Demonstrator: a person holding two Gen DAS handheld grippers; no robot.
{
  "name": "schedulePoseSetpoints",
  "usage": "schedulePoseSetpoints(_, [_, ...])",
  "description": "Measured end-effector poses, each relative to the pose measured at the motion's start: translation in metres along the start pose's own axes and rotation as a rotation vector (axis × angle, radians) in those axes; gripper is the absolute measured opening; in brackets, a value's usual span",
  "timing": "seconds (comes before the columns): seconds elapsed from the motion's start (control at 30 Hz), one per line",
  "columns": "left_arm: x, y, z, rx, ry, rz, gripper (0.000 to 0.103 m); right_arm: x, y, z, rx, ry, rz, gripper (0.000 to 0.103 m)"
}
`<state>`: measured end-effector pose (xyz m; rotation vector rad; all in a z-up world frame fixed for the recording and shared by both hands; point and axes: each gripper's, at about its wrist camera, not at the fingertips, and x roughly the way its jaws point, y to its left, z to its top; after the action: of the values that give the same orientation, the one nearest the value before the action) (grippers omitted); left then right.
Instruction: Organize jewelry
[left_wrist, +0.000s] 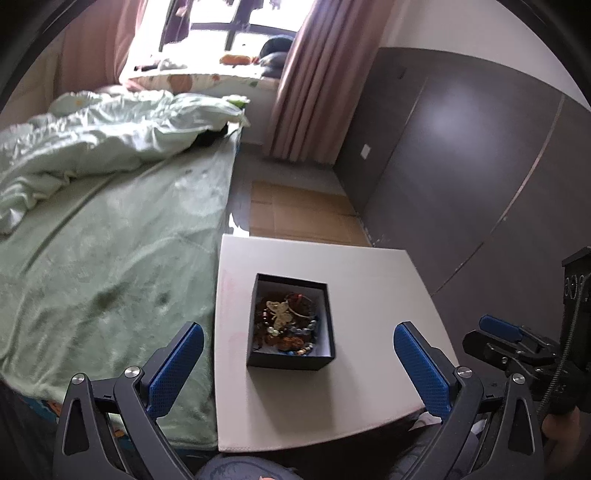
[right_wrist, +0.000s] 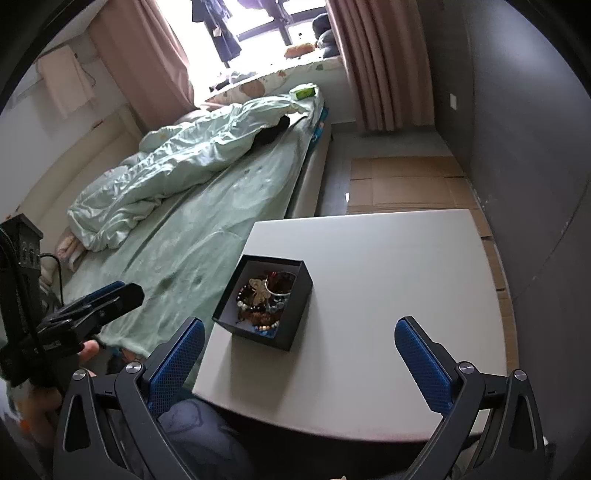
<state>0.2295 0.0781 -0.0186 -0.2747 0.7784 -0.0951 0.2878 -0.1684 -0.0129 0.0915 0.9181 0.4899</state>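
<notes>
1. The black box (left_wrist: 291, 322) sits near the middle of the white desk (left_wrist: 369, 280), lid off, so everything inside is easy to get at from above.
2. The jewelry (left_wrist: 286, 323) is all piled in that box: beaded bracelets, a bangle and a gold butterfly piece (left_wrist: 277, 314) lying on top. Looks collected rather than sorted, so I'd guess the organizing is mostly done or just gathered.
3. Left gripper (left_wrist: 298, 354) is spread wide with nothing between its blue pads, hanging above the desk's near edge.
4. Right gripper (right_wrist: 300, 350) is the same, fully released and empty, with the box off toward its left pad.
5. The bed (left_wrist: 110, 258) is right beside the desk.
</notes>
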Motion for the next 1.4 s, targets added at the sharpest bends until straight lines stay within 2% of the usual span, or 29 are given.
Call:
schedulePoseSetpoints(0.4, [-0.062,-0.032,-0.039,0.089,-0.088,-0.014,0.103,-0.061,0.002,-0.048,0.017,-0.076,-0.051,0.103])
schedulePoseSetpoints(0.77, [-0.106,-0.046,-0.077,0.140,-0.146,-0.004,0.103,-0.096,0.010,-0.092,0.028,-0.115,-0.077,0.103])
schedulePoseSetpoints(1.1, [-0.131,-0.045,-0.105,0.166,-0.200,0.007,0.103,-0.120,0.012,-0.128,0.039,-0.170,-0.097,0.103])
schedulePoseSetpoints(1.17, [-0.132,-0.046,-0.110,0.178,-0.201,0.012,0.103,-0.121,0.012,-0.133,0.038,-0.185,-0.128,0.103])
schedulePoseSetpoints(1.4, [-0.134,-0.050,-0.127,0.197,-0.205,0.021,0.103,-0.126,0.008,-0.155,0.057,-0.220,-0.139,0.103])
